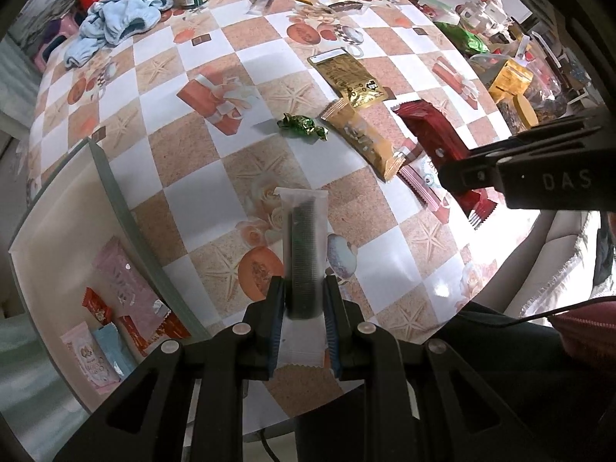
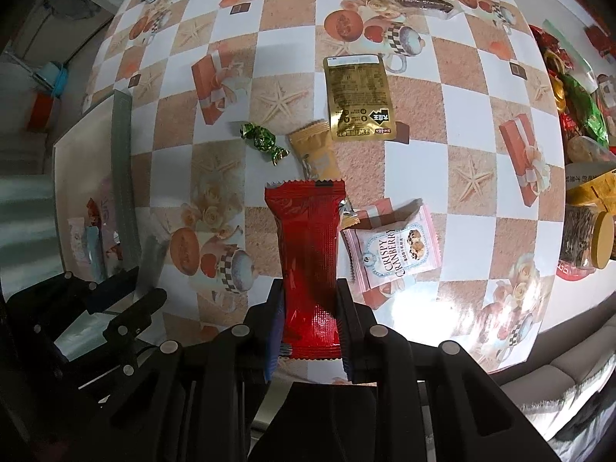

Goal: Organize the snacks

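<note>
Both sets of jaws were pinching a packet. The left gripper (image 1: pixel 304 313) was clamped on a clear packet (image 1: pixel 304 246) holding a dark stick-shaped snack, and the right gripper (image 2: pixel 311 321) was clamped on a red packet (image 2: pixel 308 254). Each packet hung above the checked tablecloth (image 1: pixel 215 88), clear of the loose snacks beneath.

Progress, judged from the layout, was partial. A pale box (image 1: pixel 57 208) stood at the left table edge and already contained several small packets, pink, red and blue. Neither held packet was over the box; the left one hung just beside its green rim, the red one well apart from it.

Items remaining on the table:
- a green candy (image 2: pixel 265 141), loose near the centre;
- a tan bar (image 2: pixel 313 154), just beside the candy;
- a gold pouch (image 2: pixel 360 96), touching the tan bar's far end;
- a pink cranberry packet (image 2: pixel 396 248), just beside the red packet.

More snacks lay scattered along the far edge. Most of the sorting probably remained.
</note>
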Action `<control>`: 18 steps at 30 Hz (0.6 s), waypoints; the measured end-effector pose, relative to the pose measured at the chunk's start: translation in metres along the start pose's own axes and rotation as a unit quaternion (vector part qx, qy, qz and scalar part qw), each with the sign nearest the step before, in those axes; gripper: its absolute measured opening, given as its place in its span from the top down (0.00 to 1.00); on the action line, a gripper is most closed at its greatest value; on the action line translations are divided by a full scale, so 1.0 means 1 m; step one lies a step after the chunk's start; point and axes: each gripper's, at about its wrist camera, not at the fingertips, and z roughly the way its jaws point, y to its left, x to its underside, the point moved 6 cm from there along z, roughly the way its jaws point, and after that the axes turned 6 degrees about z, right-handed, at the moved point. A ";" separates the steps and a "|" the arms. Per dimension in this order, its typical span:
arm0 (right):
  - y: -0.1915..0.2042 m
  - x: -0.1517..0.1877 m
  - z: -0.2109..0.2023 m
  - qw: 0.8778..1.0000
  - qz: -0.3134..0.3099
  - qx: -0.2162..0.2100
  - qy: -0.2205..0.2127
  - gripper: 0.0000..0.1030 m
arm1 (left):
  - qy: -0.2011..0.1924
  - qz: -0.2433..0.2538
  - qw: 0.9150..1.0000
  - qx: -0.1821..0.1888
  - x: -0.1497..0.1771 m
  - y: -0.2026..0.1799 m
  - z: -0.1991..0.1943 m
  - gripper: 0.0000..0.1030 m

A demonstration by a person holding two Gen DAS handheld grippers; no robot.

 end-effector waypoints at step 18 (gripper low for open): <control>0.001 0.001 0.003 1.000 -0.002 -0.001 0.002 0.75 | 0.004 -0.004 1.000 0.000 0.004 0.002 0.000 0.79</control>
